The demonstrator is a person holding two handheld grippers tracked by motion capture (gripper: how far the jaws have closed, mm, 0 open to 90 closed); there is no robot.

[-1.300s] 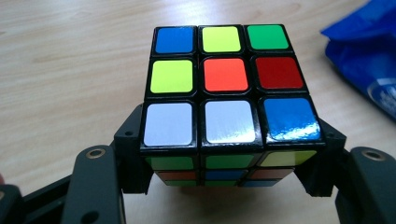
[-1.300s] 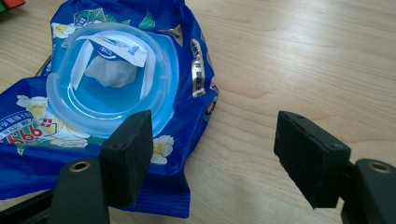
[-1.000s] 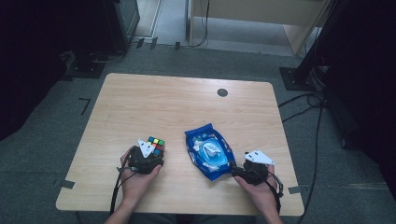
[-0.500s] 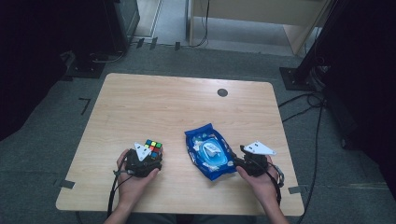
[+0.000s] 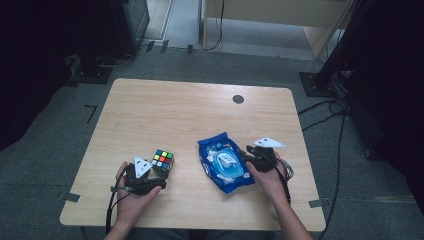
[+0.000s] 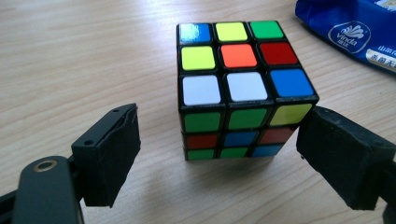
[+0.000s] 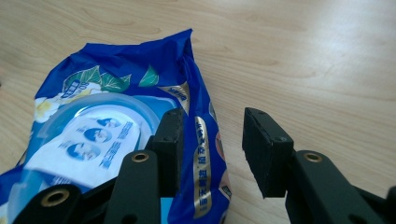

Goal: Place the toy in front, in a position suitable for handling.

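We work at the near edge of the table [image 5: 165, 110], one tool in each hand. Our left gripper [image 6: 219, 154] stands open, its jaws having just been spreading, and the cube [image 6: 240, 88] sits between them on the wood with a clear gap at either pad, so nothing presses on it; it rests flat on the table, near the front left, just ahead of our left hand [image 5: 135, 197]. The wide stance reads to us as a release, with the cube left square and upright where it will not roll. Our right gripper [image 7: 210, 149] has just been narrowing its jaws over the right-hand edge of the blue pack [image 7: 116, 140], which lies flat near the front, right of the cube and well apart from it. One jaw stands over the wrapper and the other over bare wood beside it, so the crimped side seam lies between them. We cannot see the pads pressing on the film yet, so we count this gripper as open. We judge the edge is chosen because the soft, slack body offers little to pinch, while the seam gives a thin, firm fold.
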